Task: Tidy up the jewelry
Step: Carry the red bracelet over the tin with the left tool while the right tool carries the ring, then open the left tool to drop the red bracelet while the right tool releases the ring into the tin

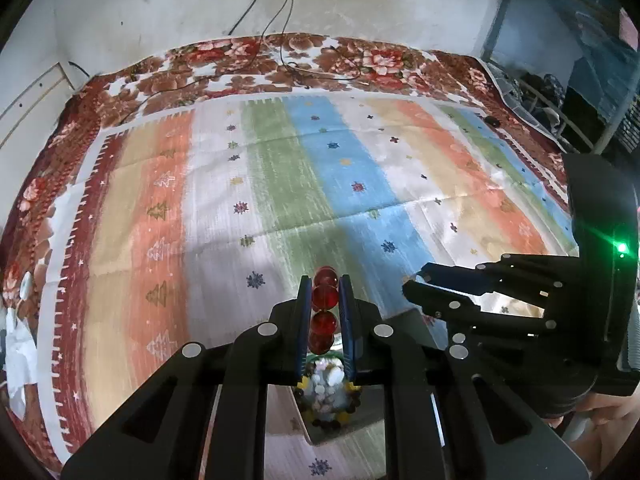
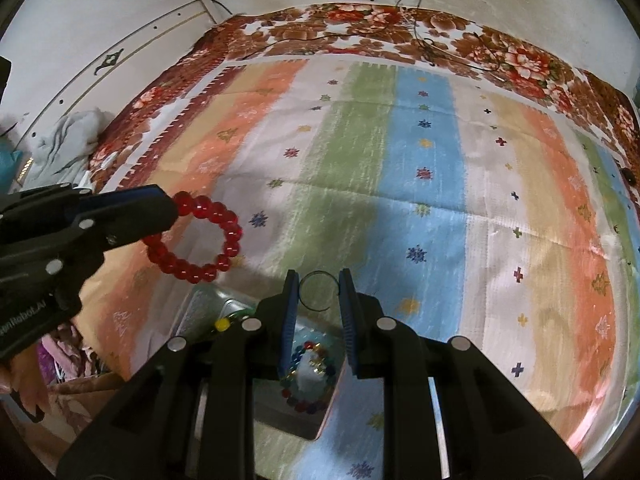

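Both handheld tools are matte black plastic: the left gripper and right gripper have blue ribbed pads lining slim fingers, round silver rivets on angular linkage arms, a green indicator light, and white lettering.

Striped mat bare ahead; jewelry tray below, cables seemingly far off.
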The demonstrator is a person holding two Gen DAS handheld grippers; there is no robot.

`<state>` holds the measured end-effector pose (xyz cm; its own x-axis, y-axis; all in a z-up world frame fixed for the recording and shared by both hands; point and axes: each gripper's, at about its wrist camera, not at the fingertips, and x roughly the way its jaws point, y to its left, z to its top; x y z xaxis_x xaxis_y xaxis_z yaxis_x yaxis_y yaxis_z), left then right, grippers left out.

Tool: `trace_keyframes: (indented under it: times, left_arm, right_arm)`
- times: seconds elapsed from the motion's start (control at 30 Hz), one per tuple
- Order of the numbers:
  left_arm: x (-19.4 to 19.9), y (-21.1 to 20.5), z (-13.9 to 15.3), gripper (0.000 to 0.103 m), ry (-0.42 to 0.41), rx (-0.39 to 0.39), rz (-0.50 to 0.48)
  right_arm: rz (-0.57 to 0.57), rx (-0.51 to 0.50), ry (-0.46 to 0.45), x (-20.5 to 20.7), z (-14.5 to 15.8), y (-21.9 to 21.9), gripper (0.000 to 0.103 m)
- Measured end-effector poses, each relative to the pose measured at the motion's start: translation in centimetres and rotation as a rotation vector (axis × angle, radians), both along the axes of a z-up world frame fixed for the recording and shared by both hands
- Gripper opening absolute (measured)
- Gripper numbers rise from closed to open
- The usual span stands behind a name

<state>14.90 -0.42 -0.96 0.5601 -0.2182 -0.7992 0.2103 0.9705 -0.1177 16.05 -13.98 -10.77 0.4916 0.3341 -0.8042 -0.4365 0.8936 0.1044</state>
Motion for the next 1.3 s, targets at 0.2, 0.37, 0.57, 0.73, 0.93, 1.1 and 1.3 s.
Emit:
trace_keyframes:
  times: [0.2, 0.37, 0.57, 0.73, 0.93, 1.1, 1.3]
  left_arm:
    - [-2.0, -0.7, 0.3, 0.013, -0.024, 0.018, -0.013]
    - [-2.8, -1.1, 0.0, 0.013, -0.027, 0.037, -0.024]
    - [-3.2, -1.5, 0.0, 0.013, -0.027, 0.038, -0.034]
    - [-3.1, -1.8, -0.3, 0.013, -0.019, 0.043, -0.038]
    - [-2.8, -1.5, -0.5, 0.016, -0.021, 0.039, -0.024]
    - [-2.8, -1.0, -0.5, 0.020, -0.019, 0.042, -0.019]
    - [-3.0, -1.0, -0.6, 0.028, -0.019, 0.055, -0.027]
  right_arm:
    - [0.016, 0.009, -0.001, -1.6, -0.1, 0.3, 0.022]
    - [0.024, 0.014, 0.008, -2.7, -0.4, 0.2, 0.022]
    - [0.024, 0.012, 0.016, -2.7, -0.7, 0.2, 0.022]
    - [0.032, 0.010, 0.036, -2.5, -0.9, 0.1, 0.022]
    - [0.007, 0.004, 0.048, -2.1, -1.3, -0.2, 0.037]
    - [0.001, 0.015, 0.051, -2.1, -1.1, -0.5, 0.043]
    - [0.005, 0.017, 0.025, -2.5, -0.7, -0.6, 0.049]
